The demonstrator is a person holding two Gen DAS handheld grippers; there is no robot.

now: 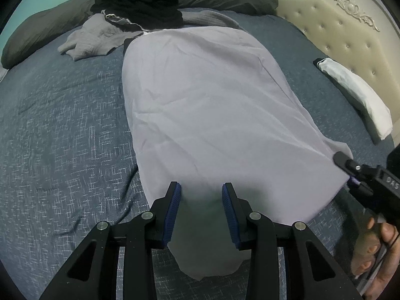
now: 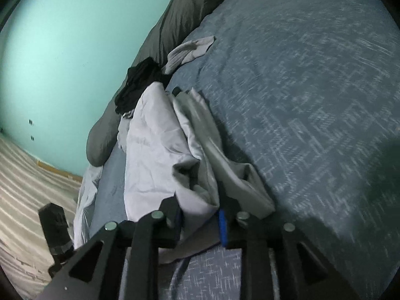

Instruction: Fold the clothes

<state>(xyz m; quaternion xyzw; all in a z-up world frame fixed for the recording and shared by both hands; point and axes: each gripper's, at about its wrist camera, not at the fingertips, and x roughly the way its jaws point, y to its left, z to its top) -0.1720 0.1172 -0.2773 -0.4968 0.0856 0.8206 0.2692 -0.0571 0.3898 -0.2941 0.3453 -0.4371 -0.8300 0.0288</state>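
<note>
Left gripper (image 1: pixel 201 212) gapes over lilac garment (image 1: pixel 205 115); right gripper (image 2: pixel 200 215) pinches its edge. Folding half-done; grey garment (image 1: pixel 92 40), black garment (image 1: pixel 140 5) remain.

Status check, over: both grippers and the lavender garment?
Left hand-held gripper open over lavender garment. Right hand-held gripper gathering its bunched edge; closure unclear. Black clothes and grey top piled beyond.
</note>
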